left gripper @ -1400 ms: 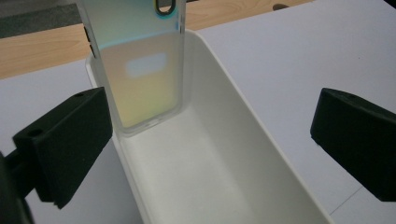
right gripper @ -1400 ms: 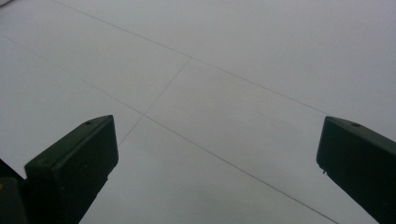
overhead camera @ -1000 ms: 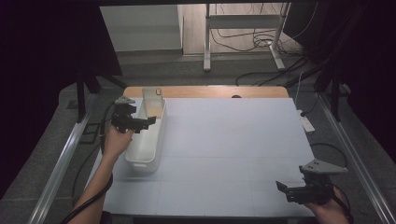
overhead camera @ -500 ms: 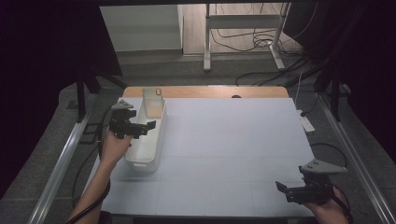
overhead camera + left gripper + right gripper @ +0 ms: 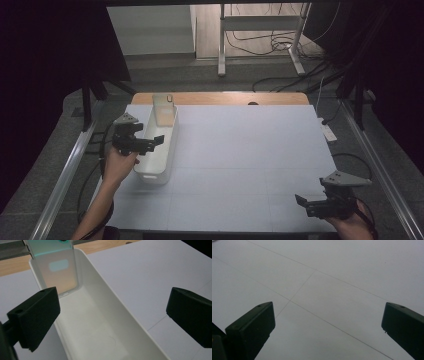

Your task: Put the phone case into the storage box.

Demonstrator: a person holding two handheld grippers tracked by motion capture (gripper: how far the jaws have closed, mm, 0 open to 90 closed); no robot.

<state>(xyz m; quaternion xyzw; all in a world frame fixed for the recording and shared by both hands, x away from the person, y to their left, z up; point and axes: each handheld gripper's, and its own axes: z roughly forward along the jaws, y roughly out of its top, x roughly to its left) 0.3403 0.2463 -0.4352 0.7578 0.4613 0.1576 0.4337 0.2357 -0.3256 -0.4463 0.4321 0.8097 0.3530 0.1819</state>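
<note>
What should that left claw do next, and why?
Probably ease forward and down toward the phone case. The left claw hangs open over the white bin with nothing between its jaws, and the case stands upright against the bin's far end, just ahead.

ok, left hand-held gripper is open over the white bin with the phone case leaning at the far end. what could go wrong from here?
1. The phone case only leans tilted against the end wall of the white bin; a nudge could tip it flat.
2. The left hand-held gripper hangs by the bin's rim with jaws wide; going down, a jaw might catch the wall and shift the bin.
3. The right hand-held gripper is far off, so it likely can't steady the bin.
</note>
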